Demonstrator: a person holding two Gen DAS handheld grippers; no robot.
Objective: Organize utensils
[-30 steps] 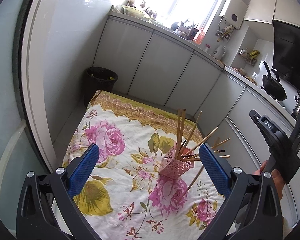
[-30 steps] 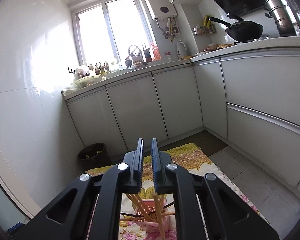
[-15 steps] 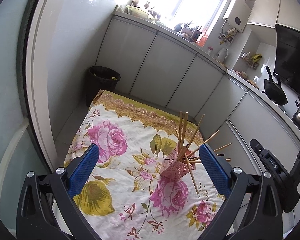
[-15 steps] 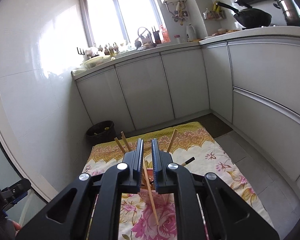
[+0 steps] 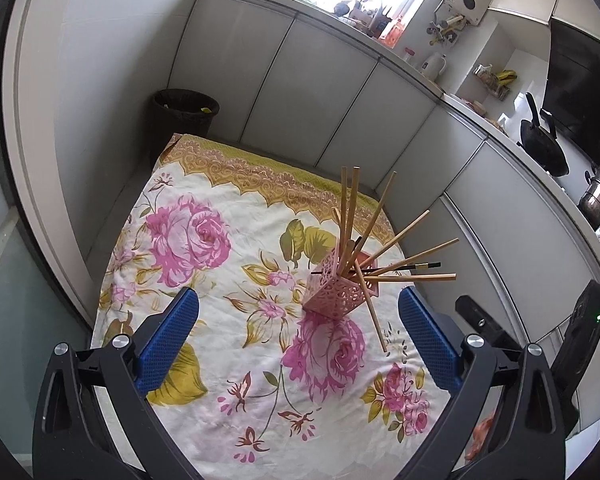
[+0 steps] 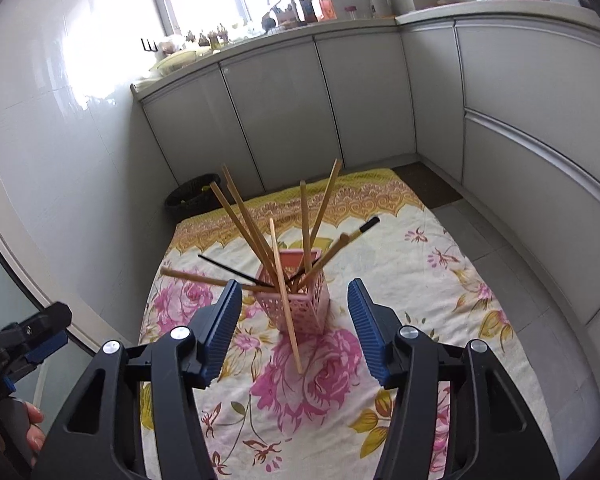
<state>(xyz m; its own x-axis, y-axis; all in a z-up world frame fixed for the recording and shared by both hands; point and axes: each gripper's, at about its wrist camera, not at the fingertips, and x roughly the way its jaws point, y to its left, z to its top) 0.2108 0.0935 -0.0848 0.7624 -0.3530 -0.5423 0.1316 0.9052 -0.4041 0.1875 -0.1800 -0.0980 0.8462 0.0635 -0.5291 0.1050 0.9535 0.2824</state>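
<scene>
The pink lattice holder (image 6: pixel 296 304) stands on the floral cloth (image 6: pixel 420 280), nearer its right edge, bristling with chopsticks (image 6: pixel 244 220) — one bamboo chopstick (image 6: pixel 286 300) leans outside it. The right gripper (image 6: pixel 294 332) has just been opening, nothing between its jaws; the left gripper (image 5: pixel 298 340) gapes wide, empty.

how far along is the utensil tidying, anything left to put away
Nearly done. The pink holder on the floral cloth already holds a spread of wooden and black chopsticks. Nothing is in hand: the right hand-held gripper has just been opening, its jaws empty, and the left hand-held gripper is open too. One wooden chopstick leans outside the holder, tip on the cloth; it likely needs putting inside.
</scene>
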